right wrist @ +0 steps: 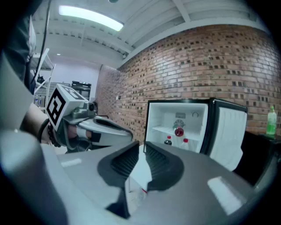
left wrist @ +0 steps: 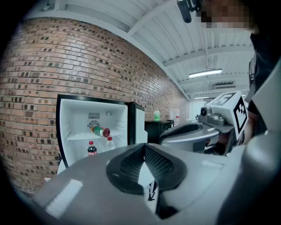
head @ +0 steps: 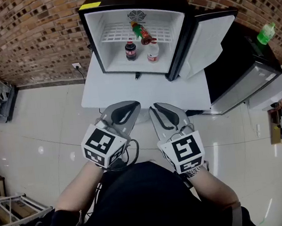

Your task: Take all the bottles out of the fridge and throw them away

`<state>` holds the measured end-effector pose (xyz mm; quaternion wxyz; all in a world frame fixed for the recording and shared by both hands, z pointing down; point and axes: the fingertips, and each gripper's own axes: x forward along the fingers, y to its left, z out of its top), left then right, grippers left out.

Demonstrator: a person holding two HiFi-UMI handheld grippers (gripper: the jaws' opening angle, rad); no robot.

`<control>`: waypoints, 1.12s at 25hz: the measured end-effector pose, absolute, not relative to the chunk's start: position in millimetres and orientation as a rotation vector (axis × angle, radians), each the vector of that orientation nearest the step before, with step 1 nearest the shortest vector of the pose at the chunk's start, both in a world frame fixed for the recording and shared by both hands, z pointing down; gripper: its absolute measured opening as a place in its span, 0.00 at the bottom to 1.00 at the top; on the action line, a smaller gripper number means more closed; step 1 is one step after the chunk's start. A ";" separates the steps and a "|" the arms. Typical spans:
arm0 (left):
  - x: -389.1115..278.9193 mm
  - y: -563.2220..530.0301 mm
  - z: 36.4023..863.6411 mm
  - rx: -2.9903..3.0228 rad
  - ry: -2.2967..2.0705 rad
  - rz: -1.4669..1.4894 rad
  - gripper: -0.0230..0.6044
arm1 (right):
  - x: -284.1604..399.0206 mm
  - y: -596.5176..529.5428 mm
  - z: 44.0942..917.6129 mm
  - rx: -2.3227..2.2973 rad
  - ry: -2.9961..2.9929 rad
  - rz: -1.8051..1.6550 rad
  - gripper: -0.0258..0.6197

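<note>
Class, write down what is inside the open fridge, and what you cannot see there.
A green bottle lies on the wire shelf; a dark bottle and a clear bottle stand below it on the fridge floor. Whatever is behind them is covered.

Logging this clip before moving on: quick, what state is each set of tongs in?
Left tongs: closed, holding nothing.
Right tongs: closed, holding nothing.

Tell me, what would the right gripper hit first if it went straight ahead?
Probably the white table that the open fridge stands on: the right gripper aims slightly down at it. Depth is hard to judge, though.
</note>
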<state>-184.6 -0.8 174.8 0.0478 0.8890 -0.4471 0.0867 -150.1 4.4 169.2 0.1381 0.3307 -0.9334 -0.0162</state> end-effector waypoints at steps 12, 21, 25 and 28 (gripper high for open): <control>-231.5 -53.3 168.3 2.758 -1.302 0.251 0.04 | -188.4 -89.0 166.3 1.107 -2.593 -0.039 0.32; -270.8 -117.6 164.6 2.802 -1.219 0.235 0.04 | -218.0 -189.9 167.1 1.223 -2.473 -0.048 0.49; -284.8 -138.5 171.5 2.813 -1.182 0.256 0.04 | -224.9 -239.9 174.5 1.247 -2.410 -0.035 0.55; -295.2 -153.0 174.0 2.812 -1.168 0.265 0.04 | -228.8 -274.1 177.4 1.239 -2.369 -0.019 0.55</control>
